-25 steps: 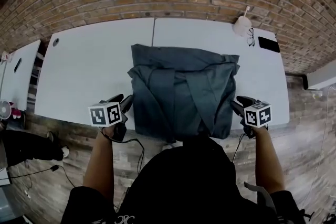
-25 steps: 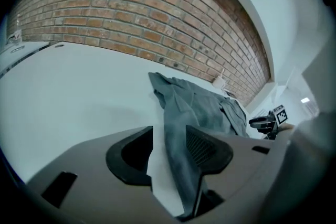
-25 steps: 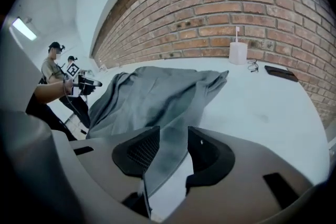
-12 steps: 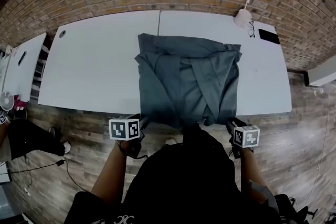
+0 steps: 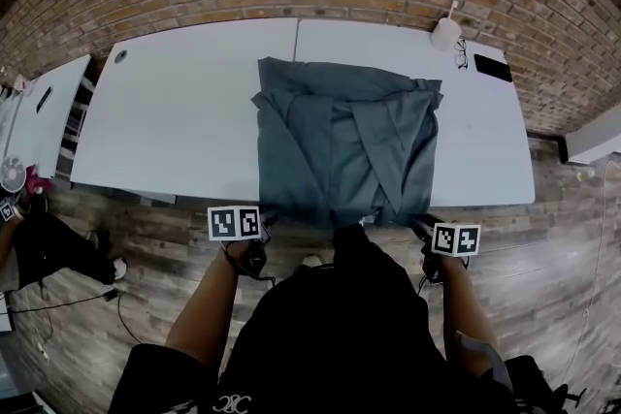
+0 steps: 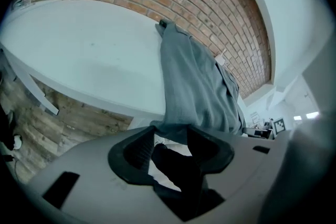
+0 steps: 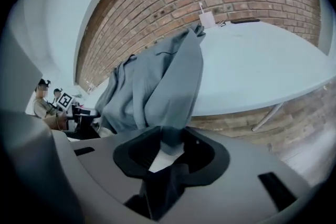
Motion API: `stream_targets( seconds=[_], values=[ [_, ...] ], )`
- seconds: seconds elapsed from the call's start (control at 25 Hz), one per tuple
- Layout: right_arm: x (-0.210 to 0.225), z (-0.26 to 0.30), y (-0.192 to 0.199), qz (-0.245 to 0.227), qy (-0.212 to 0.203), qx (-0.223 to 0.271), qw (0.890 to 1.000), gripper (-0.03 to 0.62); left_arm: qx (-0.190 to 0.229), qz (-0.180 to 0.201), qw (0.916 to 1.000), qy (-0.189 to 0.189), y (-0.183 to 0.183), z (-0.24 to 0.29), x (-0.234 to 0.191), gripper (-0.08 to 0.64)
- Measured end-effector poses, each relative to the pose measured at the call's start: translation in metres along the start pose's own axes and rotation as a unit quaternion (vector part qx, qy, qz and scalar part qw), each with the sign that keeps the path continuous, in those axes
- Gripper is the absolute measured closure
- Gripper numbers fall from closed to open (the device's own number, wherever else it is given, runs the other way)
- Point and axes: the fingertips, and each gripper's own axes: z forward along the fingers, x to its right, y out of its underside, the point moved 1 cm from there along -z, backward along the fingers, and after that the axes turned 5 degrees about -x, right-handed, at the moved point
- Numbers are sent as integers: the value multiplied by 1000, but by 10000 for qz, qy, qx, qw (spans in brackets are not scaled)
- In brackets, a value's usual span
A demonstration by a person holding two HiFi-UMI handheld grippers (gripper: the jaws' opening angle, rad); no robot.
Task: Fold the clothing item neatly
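Note:
A grey garment [image 5: 340, 141], partly folded with its sides turned in, lies on the white table [image 5: 175, 111], and its near hem hangs just over the front edge. My left gripper [image 5: 264, 224] sits at the hem's left corner, below the table edge. My right gripper [image 5: 423, 226] sits at the right corner. In the left gripper view the garment [image 6: 194, 81] ends at the tips of my left gripper [image 6: 170, 136], whose jaws stand apart. In the right gripper view a corner of the garment [image 7: 152, 81] hangs loose inside my right gripper [image 7: 170, 144]. Both pairs of jaws have just been opening.
Glasses [image 5: 462, 59], a black phone [image 5: 493, 69] and a white round object [image 5: 446, 34] lie at the table's far right. A brick wall runs behind. Another white table [image 5: 39, 121] stands at the left. A person [image 7: 44, 102] sits beyond the left side.
Both grippers have come back from the table top to below its front edge. The garment's near hem has slid with them to that edge.

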Motion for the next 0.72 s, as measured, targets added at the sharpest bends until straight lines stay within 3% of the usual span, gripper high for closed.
stream_targets(
  seconds=[0.04,0.08,0.12,0.16,0.32,0.44,0.52,0.72],
  values=[
    [-5,-2,-1,-84,-68,9,9999,509,24,8,10000,9,-4,0,2,372],
    [-10,-4,0,-175,-175,11,9997,561,-2,28,10000,19,-5,-1,4,397],
    [-15,-7,0,-256,-327,12,9991,566,-60,48,10000,30,-4,-2,6,481],
    [-21,-10,1,-312,-508,29,9982,569,-124,66,9999,63,-1,-3,9,521],
    [-41,-31,1,-343,-1339,223,9901,571,-324,218,9977,554,12,-21,27,532],
    [-58,-56,8,-747,-1937,189,9780,571,-482,509,9919,1056,26,-47,48,532],
    [-76,-72,17,-1276,-2326,-27,9642,571,-576,654,9843,1532,32,-67,67,532],
    [-132,-124,25,-2082,-3574,-329,9099,571,-774,1281,9566,2502,47,-114,122,532]
  ],
)
